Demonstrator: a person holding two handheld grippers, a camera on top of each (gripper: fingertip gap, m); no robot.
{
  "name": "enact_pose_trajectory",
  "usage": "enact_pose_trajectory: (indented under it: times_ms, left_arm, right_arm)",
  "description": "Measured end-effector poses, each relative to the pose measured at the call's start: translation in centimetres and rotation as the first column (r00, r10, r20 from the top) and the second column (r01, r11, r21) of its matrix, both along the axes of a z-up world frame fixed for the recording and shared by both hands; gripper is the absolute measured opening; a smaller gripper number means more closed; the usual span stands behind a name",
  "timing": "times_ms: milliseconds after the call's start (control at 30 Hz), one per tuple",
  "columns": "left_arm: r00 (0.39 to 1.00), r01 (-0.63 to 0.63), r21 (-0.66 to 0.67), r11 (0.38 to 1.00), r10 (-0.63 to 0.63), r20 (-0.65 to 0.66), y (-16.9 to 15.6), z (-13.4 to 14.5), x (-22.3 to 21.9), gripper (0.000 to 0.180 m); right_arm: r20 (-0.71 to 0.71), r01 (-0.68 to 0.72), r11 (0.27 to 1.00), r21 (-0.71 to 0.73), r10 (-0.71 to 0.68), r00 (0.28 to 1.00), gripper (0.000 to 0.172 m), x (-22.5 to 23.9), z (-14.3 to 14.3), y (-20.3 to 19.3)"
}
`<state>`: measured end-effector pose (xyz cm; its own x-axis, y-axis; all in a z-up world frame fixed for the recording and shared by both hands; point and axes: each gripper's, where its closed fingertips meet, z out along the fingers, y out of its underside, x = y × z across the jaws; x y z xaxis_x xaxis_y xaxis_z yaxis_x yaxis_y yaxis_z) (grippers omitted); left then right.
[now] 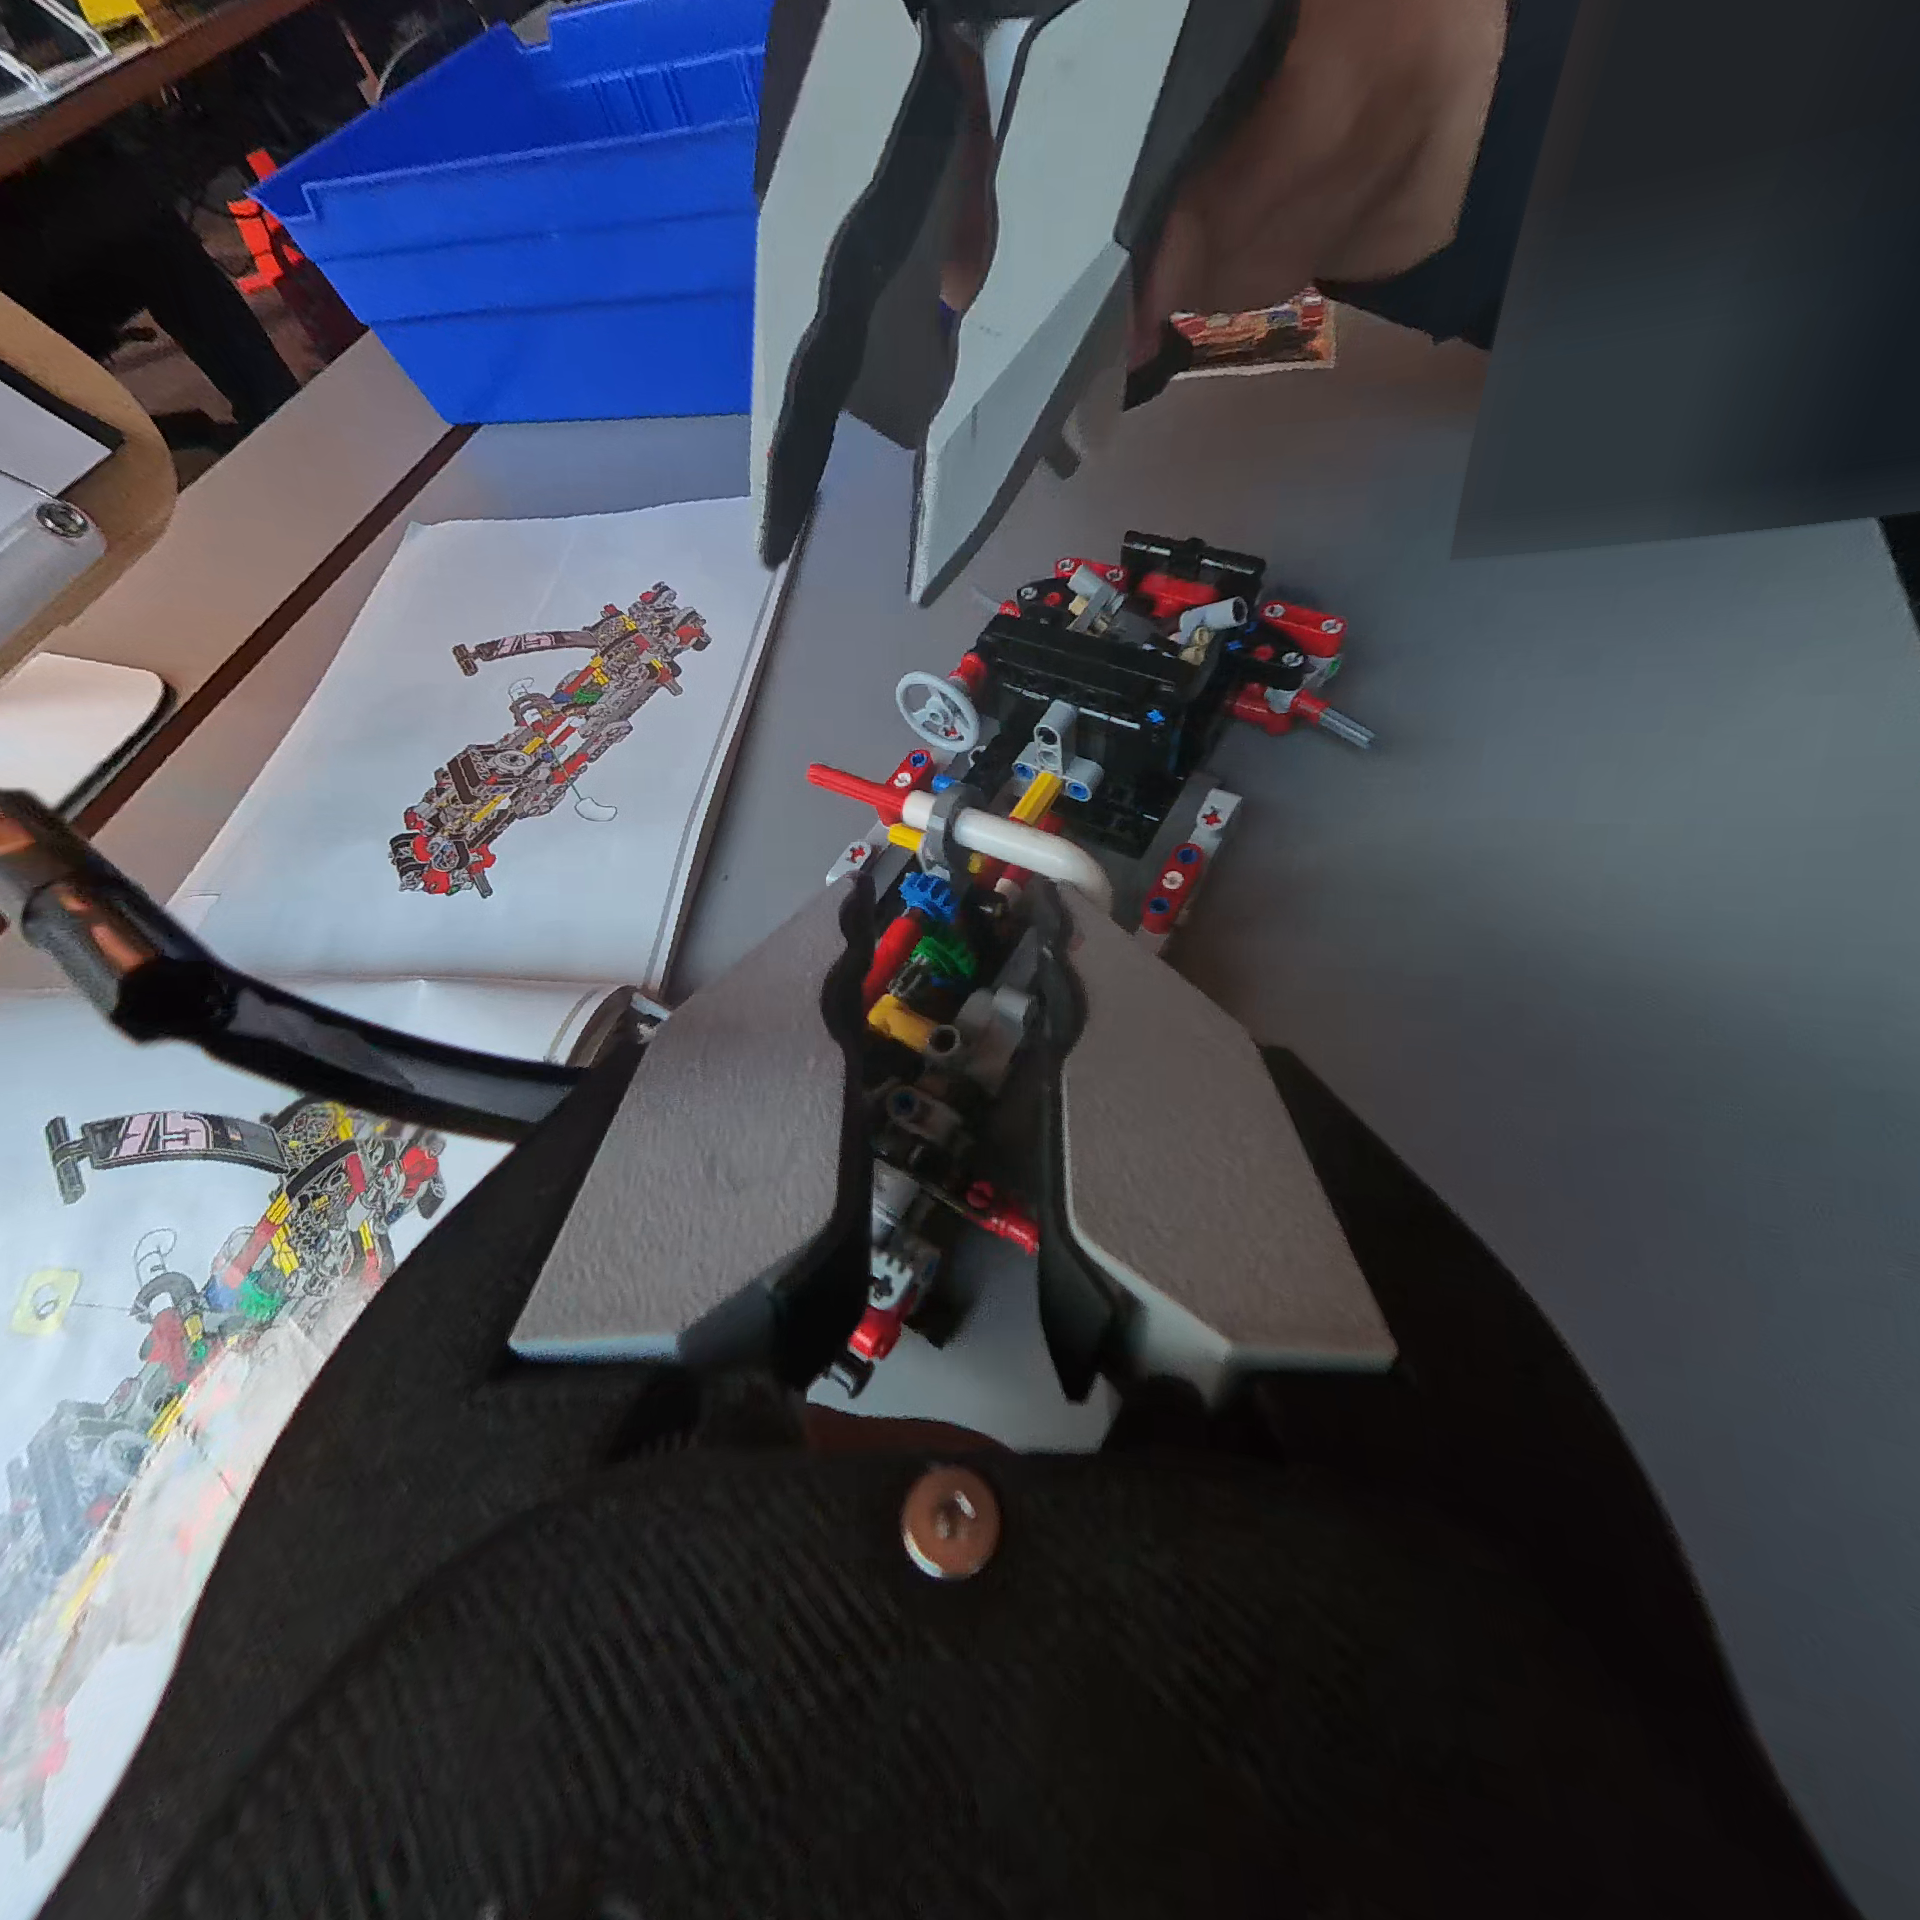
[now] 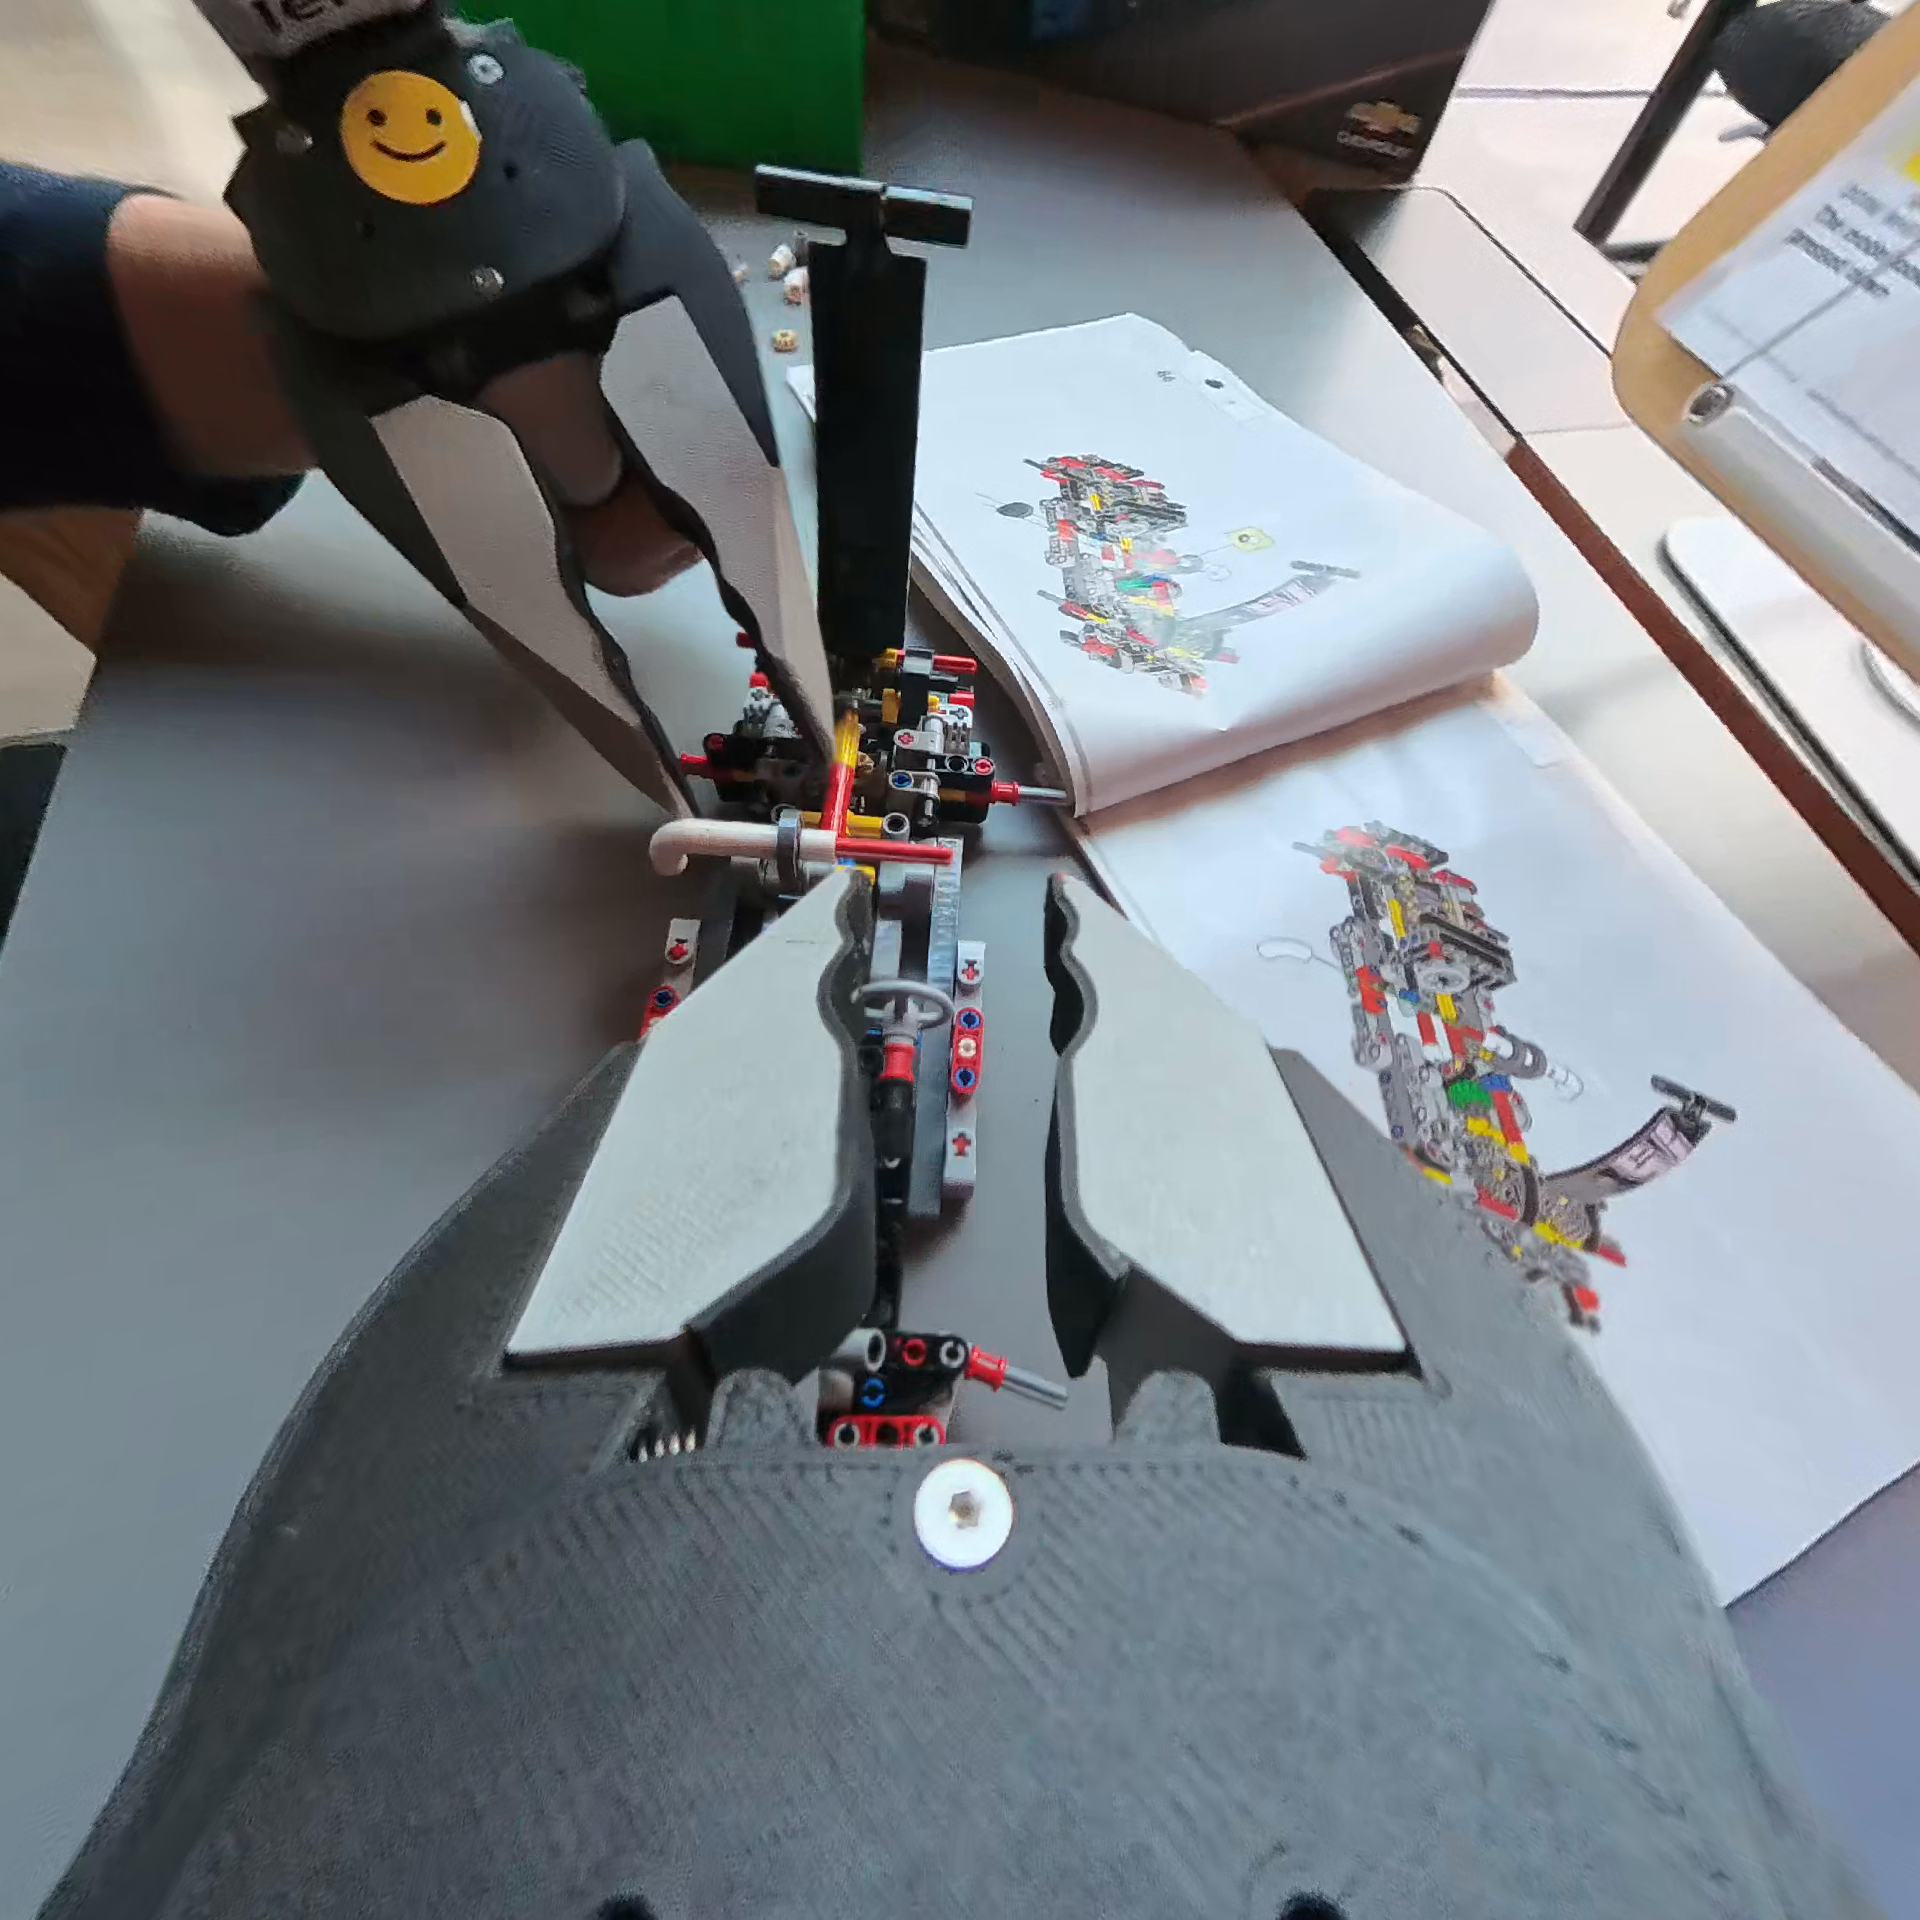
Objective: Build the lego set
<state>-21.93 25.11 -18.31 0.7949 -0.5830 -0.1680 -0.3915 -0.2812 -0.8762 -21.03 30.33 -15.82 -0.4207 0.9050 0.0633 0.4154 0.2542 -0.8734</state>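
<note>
A toy brick car chassis [image 1: 1122, 675] in black, red and grey lies on the grey table [image 1: 1558, 935]. My left gripper [image 1: 951, 904] is open. Its fingers stand on either side of the chassis's geared rear section, just behind a white curved tube [image 1: 1029, 842]. The right wrist view shows this gripper [image 2: 758, 784] straddling the same end of the chassis [image 2: 914, 748], beside a tall black wing piece [image 2: 868, 416]. My right gripper [image 2: 956, 894] is open over the chassis's front beams, near the grey steering wheel [image 2: 904, 1003]. It holds nothing and shows from above in the left wrist view [image 1: 852, 571].
An open instruction booklet [image 1: 468, 779] lies beside the chassis and also shows in the right wrist view [image 2: 1247, 520]. Stacked blue bins [image 1: 540, 260] stand at the table's far edge. A green box [image 2: 707, 73] and a dark box [image 2: 1247, 62] stand behind. A wooden stand [image 2: 1766, 364] is at right. Tip to tip, the grippers are about 6 cm apart.
</note>
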Motion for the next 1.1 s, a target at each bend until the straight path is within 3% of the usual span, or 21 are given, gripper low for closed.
enact_pose_trajectory:
  times_ms: [233, 400, 567, 733, 833, 967, 1100]
  left_arm:
    - [0.995, -0.038, -0.018, 0.999, 0.04, 0.087, -1.6, 1.4, 0.8, 0.032]
    - [0.979, -0.062, -0.057, 0.996, 0.05, -0.196, -1.0, 0.5, 0.8, 0.032]
    - [0.983, -0.095, -0.16, 0.983, 0.067, -0.172, 0.0, 2.8, 1.4, 0.029]
    - [0.959, -0.233, -0.387, 0.892, 0.146, -0.241, 1.9, 2.7, 0.8, 0.024]
    - [0.963, -0.258, -0.538, 0.802, 0.169, -0.209, 2.2, 2.0, 1.0, 0.026]
    - [0.959, -0.283, -0.638, 0.717, 0.215, -0.184, 2.3, 1.4, 1.0, 0.026]
    - [0.939, -0.345, -0.708, 0.617, 0.226, -0.26, 1.8, 0.1, 0.5, 0.031]
  right_arm:
    - [-0.03, 0.017, 0.998, -0.061, -0.019, 0.999, 0.033, 2.1, -0.1, 0.2]
    - [-0.045, 0.015, 0.999, -0.041, -0.017, 0.999, 0.029, 2.4, -0.3, -1.4]
    - [-0.06, 0.043, 0.979, -0.199, -0.057, 0.997, 0.026, 3.5, 0.7, -1.7]
    - [-0.111, 0.031, 0.959, -0.283, -0.065, 0.992, 0.023, 4.2, 1.6, -1.7]
    - [-0.108, 0.037, 0.936, -0.35, -0.08, 0.991, 0.023, 4.4, 1.8, -2.0]
    - [-0.137, 0.054, 0.93, -0.362, -0.111, 0.984, 0.022, 4.9, 2.1, -1.5]
    - [-0.175, 0.078, 0.937, -0.339, -0.145, 0.974, 0.021, 5.0, 2.9, -1.0]
